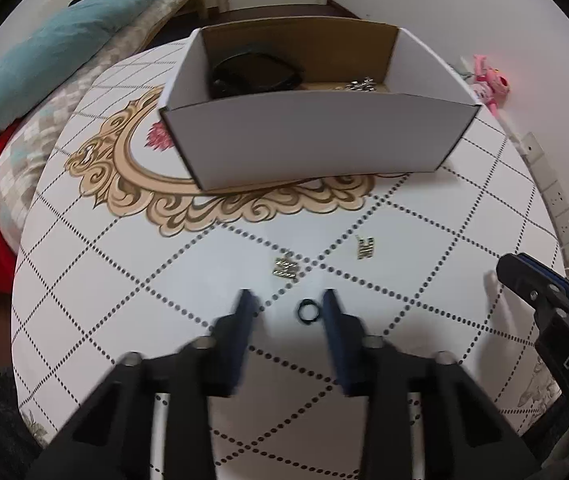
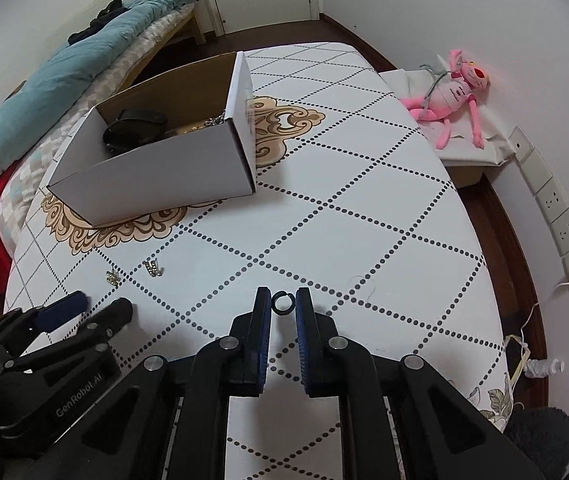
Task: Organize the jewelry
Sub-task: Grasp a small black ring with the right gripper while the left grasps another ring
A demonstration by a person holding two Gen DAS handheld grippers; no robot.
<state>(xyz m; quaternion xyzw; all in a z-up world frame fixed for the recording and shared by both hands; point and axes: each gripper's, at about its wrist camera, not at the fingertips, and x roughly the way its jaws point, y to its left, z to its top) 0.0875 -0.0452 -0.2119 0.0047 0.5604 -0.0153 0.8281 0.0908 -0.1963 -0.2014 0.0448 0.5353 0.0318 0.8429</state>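
A white cardboard box (image 1: 316, 140) stands on the patterned table; it also shows in the right wrist view (image 2: 156, 172). Inside lie a black band (image 1: 252, 74) and silver jewelry (image 1: 362, 83). Two gold earrings (image 1: 286, 269) (image 1: 365, 247) lie on the table in front of the box; they also show in the right wrist view (image 2: 113, 278) (image 2: 153, 267). My left gripper (image 1: 289, 300) is open, with a small black ring (image 1: 307, 310) lying between its fingertips near the right finger. My right gripper (image 2: 283, 298) is shut on a small black ring (image 2: 283, 304) at its tips.
The table (image 2: 364, 208) has a white cloth with dotted diamonds and a gold ornament. A bed with a teal blanket (image 2: 64, 68) lies to the left. A pink plush toy (image 2: 454, 96) sits at the right by the wall. Wall sockets (image 2: 556, 216) are at the right.
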